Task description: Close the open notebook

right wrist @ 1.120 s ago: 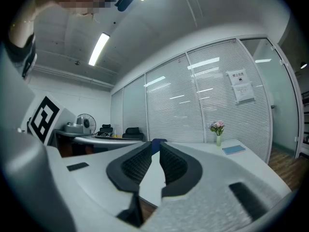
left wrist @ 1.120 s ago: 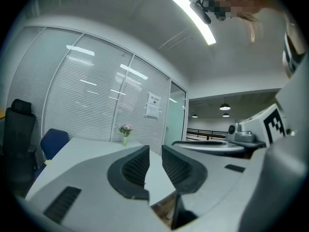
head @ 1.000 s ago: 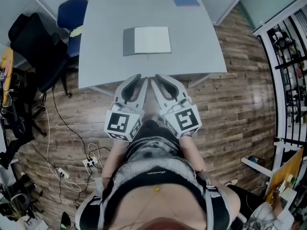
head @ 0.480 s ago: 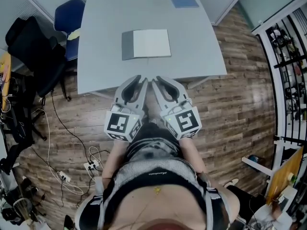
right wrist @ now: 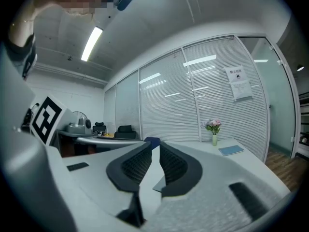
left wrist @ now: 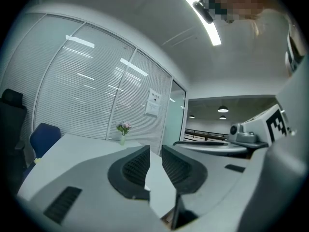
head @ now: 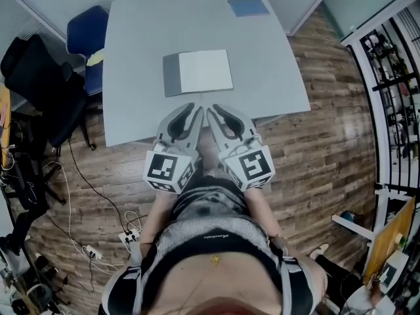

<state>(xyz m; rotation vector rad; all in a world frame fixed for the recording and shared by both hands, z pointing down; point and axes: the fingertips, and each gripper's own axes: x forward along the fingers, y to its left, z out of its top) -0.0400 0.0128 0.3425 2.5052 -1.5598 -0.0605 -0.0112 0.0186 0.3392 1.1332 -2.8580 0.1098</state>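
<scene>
A brown wood-plank floor (head: 328,149) is spreading under everything. On it a large pale grey rectangular desk (head: 275,64) is standing and filling the upper middle of the head view. A black padded office chair (head: 33,77) is sitting off the desk's left edge, and a blue upholstered chair (head: 88,35) is sitting beside it, nearer the far left corner. A tall black metal shelf rack (head: 394,77) is lining the right side of the room. White cables with a power strip (head: 92,251) are trailing over the floor at the lower left.

The person is standing at the desk's near edge and holding both tools out level, side by side. The left grey two-jaw gripper (head: 195,108) and the right grey two-jaw gripper (head: 215,109) are reaching over that near edge, with their tips angling toward each other. In the left gripper view the left gripper (left wrist: 155,151) is keeping its ribbed dark pads a narrow gap apart, with only the desk top showing between them. In the right gripper view the right gripper (right wrist: 155,148) is doing likewise: a narrow gap, nothing gripped.

The open notebook with a grey cover and a white page (head: 197,73) is lying flat near the middle of the desk, closer to the near edge, just beyond both sets of tips. Its grey part is facing the left edge and its white page the right.

A thin blue booklet (head: 248,6) is lying at the far edge, toward the right corner. A small white vase of pink flowers (right wrist: 214,132) is standing at the far edge too.
</scene>
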